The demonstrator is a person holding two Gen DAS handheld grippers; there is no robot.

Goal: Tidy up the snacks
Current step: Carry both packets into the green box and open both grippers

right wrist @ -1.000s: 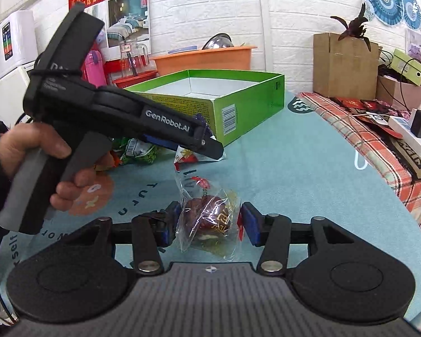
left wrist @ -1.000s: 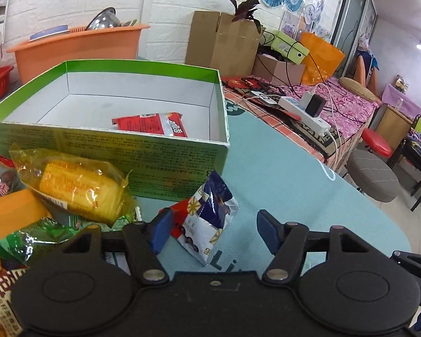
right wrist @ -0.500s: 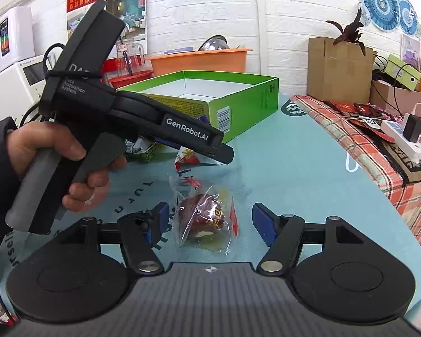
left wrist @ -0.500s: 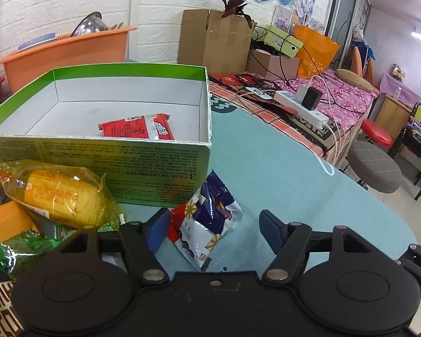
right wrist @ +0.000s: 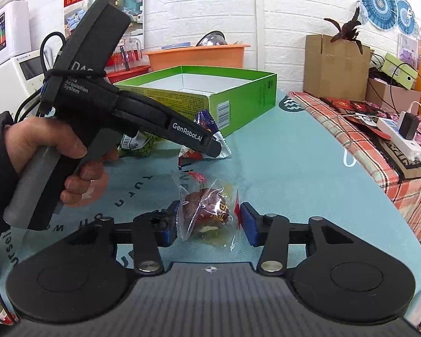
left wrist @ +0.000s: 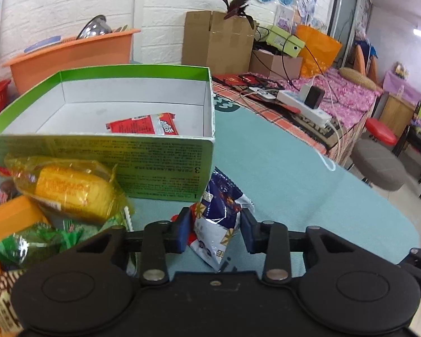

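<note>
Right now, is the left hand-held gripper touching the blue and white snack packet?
Touching. In the left wrist view, the left hand-held gripper has just been closing, and both pads meet the sides of the blue and white snack packet.

Glossy foil snack packet (left wrist: 219,219); matt cardboard box (left wrist: 143,163); clear crinkly plastic wrapper (right wrist: 207,210).

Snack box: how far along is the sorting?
Done: one red packet lies in the green box. In hand: left gripper closing on the blue-and-white packet, right gripper closing on the clear-wrapped brown snack. Left: yellow packet, green packet.
</note>
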